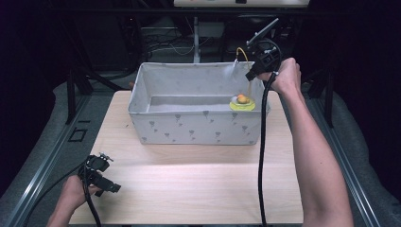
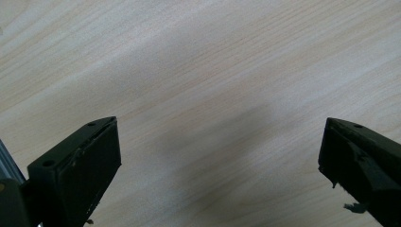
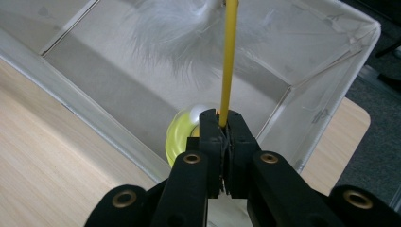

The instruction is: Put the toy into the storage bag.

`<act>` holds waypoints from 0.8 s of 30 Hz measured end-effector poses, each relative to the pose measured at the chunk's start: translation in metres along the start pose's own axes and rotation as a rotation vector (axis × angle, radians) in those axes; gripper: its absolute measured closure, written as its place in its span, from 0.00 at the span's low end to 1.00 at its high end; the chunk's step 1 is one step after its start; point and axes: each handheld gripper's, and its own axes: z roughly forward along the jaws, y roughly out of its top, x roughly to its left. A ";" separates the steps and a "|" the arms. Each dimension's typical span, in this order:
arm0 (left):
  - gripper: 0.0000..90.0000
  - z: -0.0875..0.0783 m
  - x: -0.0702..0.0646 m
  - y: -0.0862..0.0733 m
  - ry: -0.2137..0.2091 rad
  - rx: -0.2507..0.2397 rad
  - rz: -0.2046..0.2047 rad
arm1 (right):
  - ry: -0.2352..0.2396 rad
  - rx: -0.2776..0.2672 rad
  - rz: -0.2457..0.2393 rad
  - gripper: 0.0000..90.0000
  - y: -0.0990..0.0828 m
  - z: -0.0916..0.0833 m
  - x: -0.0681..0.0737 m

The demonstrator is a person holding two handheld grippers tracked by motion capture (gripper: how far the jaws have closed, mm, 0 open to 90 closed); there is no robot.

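Triangle-printed fabric bin point(image 1: 198, 127), no lettering

A lab recording bench: a wooden table point(image 1: 189, 184) on grey carpet, black metal framing point(image 1: 75, 90) and tangled cables point(image 1: 165, 45) behind.

One fabric bin point(image 1: 189, 125), one feather toy point(image 3: 226, 71), two grippers.

Bin point(image 1: 189, 127) standing on the far half of the surface point(image 1: 198, 189). Toy point(image 1: 242, 102) down inside the bin, at its right end. Right gripper point(image 3: 225, 124) above that end, clamped on the toy's stick point(image 3: 229, 61). Left gripper point(image 1: 113, 187) low at the near left corner, well apart from the bin.
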 end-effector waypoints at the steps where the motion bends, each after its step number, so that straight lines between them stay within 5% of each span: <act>1: 0.00 0.000 0.000 0.000 0.000 -0.001 0.002 | -0.001 0.006 0.002 0.98 -0.001 0.002 0.000; 24: 0.00 0.000 0.000 0.000 -0.009 -0.001 0.002 | 0.014 0.117 0.035 0.98 -0.031 0.054 -0.010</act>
